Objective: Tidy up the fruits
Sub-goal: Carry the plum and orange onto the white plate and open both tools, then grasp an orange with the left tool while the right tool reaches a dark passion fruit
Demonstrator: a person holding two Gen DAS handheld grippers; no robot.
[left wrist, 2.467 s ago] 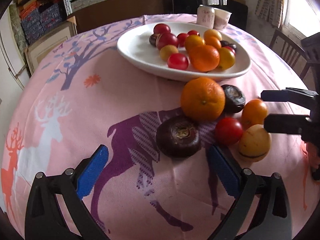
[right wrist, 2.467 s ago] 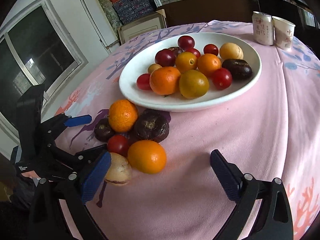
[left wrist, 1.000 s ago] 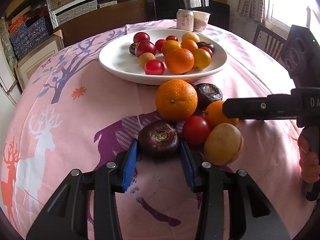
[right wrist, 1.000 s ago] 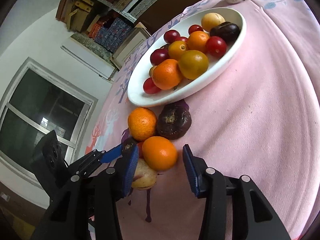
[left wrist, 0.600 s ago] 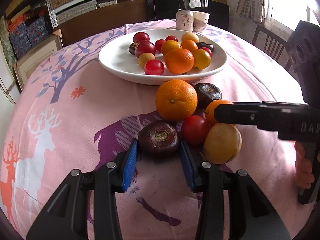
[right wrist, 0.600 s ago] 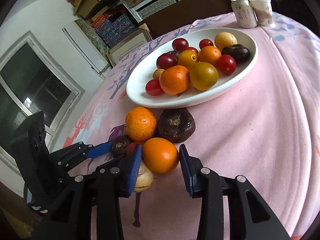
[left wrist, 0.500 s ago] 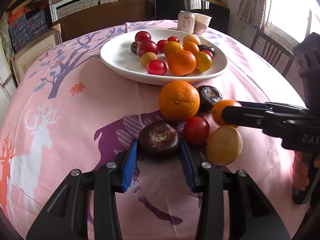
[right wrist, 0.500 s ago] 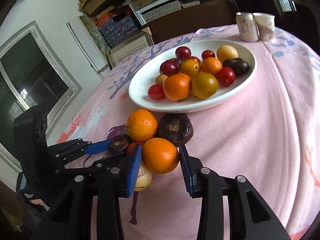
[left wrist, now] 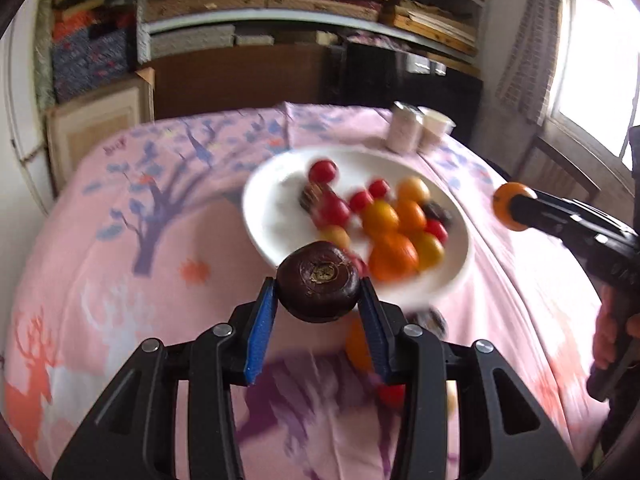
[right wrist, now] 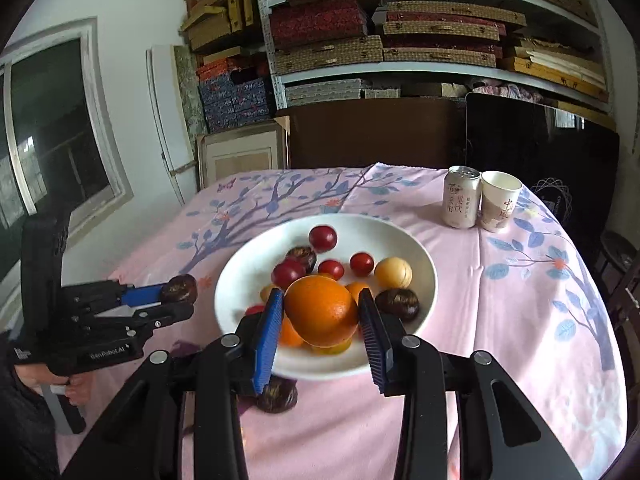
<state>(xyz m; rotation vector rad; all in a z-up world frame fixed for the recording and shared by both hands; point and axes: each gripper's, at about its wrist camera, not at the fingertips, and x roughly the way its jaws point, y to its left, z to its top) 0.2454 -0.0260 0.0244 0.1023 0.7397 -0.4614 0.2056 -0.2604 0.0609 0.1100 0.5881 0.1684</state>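
Note:
My left gripper [left wrist: 318, 292] is shut on a dark purple round fruit [left wrist: 319, 286], held in the air in front of the white plate [left wrist: 272, 184]. My right gripper [right wrist: 321, 300] is shut on an orange [right wrist: 321, 310], lifted over the near rim of the plate [right wrist: 416, 248]. The plate holds several red, orange and yellow fruits. Each gripper shows in the other's view: the right one carries the orange [left wrist: 510, 206], and the left one carries the dark fruit [right wrist: 180, 288]. An orange [left wrist: 356, 344], a red tomato [left wrist: 394, 394] and a dark fruit [right wrist: 278, 396] lie on the pink cloth below.
A drink can [right wrist: 460, 198] and a paper cup [right wrist: 499, 202] stand behind the plate at the table's far right. Shelves with boxes fill the back wall. A chair [left wrist: 560, 164] stands by the window. A person's hand [right wrist: 72, 390] grips the left tool.
The right jaws closed on the orange. Both grippers then rose off the table with their fruit, towards the plate. The left view is now blurred by motion.

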